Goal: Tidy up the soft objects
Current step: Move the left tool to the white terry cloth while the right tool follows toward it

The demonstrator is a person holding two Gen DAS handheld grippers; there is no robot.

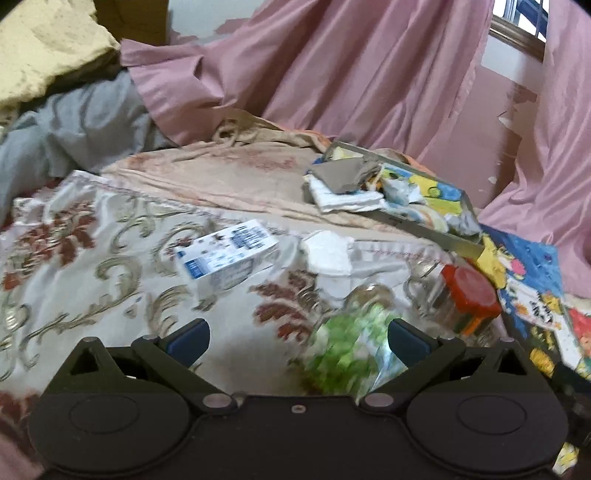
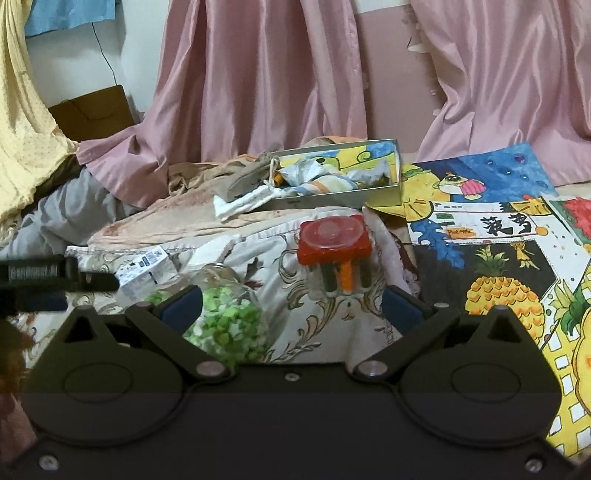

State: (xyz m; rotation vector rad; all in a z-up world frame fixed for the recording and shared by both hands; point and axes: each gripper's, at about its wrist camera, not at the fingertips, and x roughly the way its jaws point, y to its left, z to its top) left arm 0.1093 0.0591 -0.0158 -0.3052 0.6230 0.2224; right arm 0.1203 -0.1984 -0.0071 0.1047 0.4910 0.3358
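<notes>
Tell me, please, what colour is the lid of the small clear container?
Red; the lid shows best in the right wrist view.

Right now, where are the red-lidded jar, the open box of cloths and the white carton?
red-lidded jar (image 2: 334, 240), right wrist view, on its lid.
open box (image 2: 384, 194), right wrist view, front wall.
white carton (image 1: 227, 254), left wrist view, top face.

Far in front of you hang pink curtains (image 2: 266, 74), reaching down to the bed. At the far left you see a white wall (image 2: 140, 48) and a brown cardboard box (image 2: 92, 114). A window frame (image 1: 517, 33) shows daylight at the far right.
</notes>
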